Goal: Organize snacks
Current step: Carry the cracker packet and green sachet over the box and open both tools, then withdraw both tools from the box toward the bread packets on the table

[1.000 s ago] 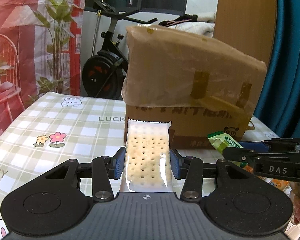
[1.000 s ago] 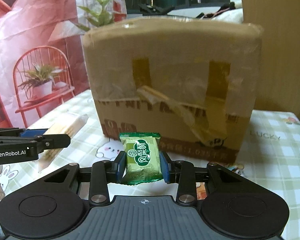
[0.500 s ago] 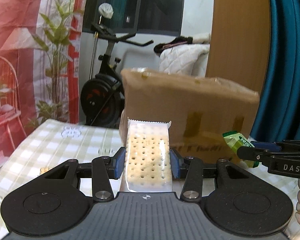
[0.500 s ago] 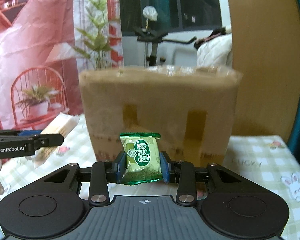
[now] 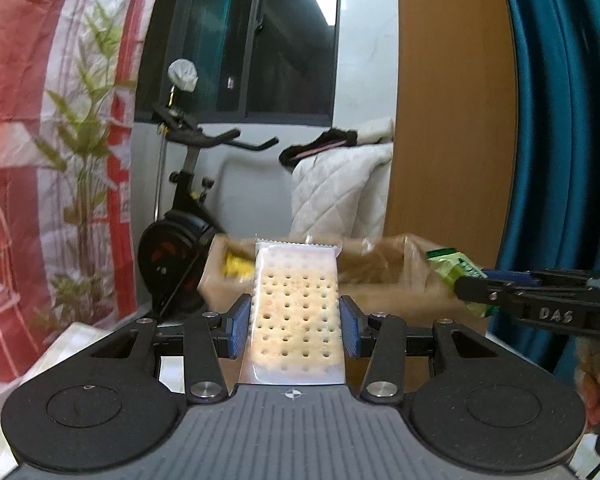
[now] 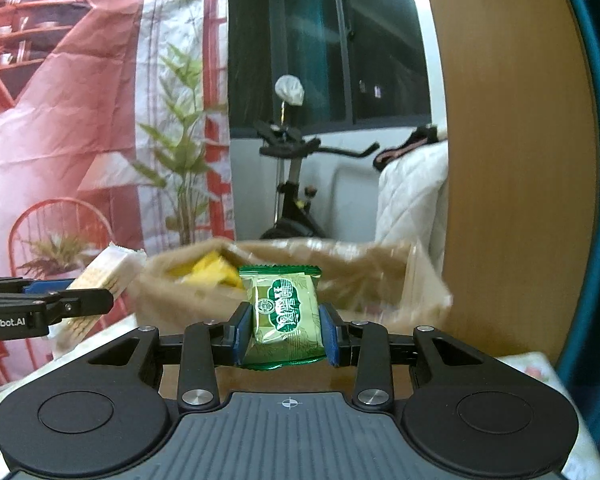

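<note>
The left gripper (image 5: 295, 325) is clamped on a clear-wrapped cracker pack (image 5: 294, 312), its blue pads (image 5: 238, 325) pressing the pack's two long edges. The pack runs lengthwise away from the tool, its crimped far end reaching just in front of the open top of a cardboard box (image 5: 384, 276). The box stands straight ahead of and a little below the fingertips, its taped flaps turned up. Something yellow (image 5: 236, 266) lies inside it at the left, probably another snack, though the blur makes that hard to say.

The right gripper (image 6: 286, 326) is closed on a green snack packet (image 6: 285, 316), held upright between its pads (image 6: 328, 334), printed label facing the camera. The same box (image 6: 364, 280) sits directly beyond it, with the yellow item (image 6: 216, 272) showing inside just left of the packet's top edge.

The two tools hang side by side. From the left wrist view, the right tool comes in from the right edge with the green packet (image 5: 458, 276) at its tip, level with the box's right corner; part of a hand (image 5: 598, 376) shows behind it. From the right wrist view, the left tool (image 6: 96, 300) reaches in from the left edge carrying the cracker pack (image 6: 100, 276), just beside the box's left flap. A strip of checked tablecloth (image 6: 540, 364) shows below the box on the right.
</note>
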The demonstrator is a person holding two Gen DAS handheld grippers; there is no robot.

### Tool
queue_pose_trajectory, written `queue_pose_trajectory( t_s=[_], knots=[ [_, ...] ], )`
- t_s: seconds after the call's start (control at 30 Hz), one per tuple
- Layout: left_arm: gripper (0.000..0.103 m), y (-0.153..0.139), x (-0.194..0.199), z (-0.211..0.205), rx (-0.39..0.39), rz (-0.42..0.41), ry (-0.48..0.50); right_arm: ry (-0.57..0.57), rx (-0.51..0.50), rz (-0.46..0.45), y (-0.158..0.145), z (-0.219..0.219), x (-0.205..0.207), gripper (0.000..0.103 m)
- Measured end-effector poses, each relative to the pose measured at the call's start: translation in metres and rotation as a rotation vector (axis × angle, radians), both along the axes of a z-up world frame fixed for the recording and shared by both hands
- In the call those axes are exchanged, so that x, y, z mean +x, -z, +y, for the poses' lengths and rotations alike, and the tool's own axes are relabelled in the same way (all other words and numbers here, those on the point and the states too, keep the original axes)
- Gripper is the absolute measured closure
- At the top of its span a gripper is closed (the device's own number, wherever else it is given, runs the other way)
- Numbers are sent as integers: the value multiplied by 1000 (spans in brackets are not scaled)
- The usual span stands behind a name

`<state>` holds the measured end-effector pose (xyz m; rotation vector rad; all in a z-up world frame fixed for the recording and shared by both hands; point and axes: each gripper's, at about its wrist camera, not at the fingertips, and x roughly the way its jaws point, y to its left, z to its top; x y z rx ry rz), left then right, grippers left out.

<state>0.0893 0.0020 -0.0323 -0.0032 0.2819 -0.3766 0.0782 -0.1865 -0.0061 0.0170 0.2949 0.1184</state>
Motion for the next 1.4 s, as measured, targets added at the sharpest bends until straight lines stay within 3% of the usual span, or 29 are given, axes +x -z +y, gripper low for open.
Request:
queue_pose_trajectory(
  t_s=[0.1, 0.23, 0.5, 0.57, 0.63, 0.7, 0.87, 1.17, 1.4],
  knots=[
    [55, -14, 26, -15, 3, -18, 28, 8, -28, -9, -11, -5, 25, 70],
    [55, -21, 73, -34, -24, 42, 33, 32, -50, 38, -16, -14, 70, 70],
    [55, -3, 116, -55, 53, 135, 10, 62, -66, 148, -1, -24, 112, 69],
    [51, 2, 119, -52, 62, 164, 7, 61, -61, 168, 5, -25, 113, 68],
    [36, 4, 118, -46, 51, 187, 8, 72, -48, 175, 8, -27, 108, 58],
    [34, 2, 114, -40, 49, 183, -1, 79, -21, 169, 7, -28, 103, 50],
    [34, -8, 92, -34, 82, 146, 9, 74, 0, 141, -1, -28, 85, 47],
    [34, -18, 35, -11, 57, 132, -24, 41, -2, 109, -16, -21, 29, 46],
    [34, -9, -17, -9, 47, 121, -18, 30, 13, 107, -17, -17, -20, 44]
  ],
)
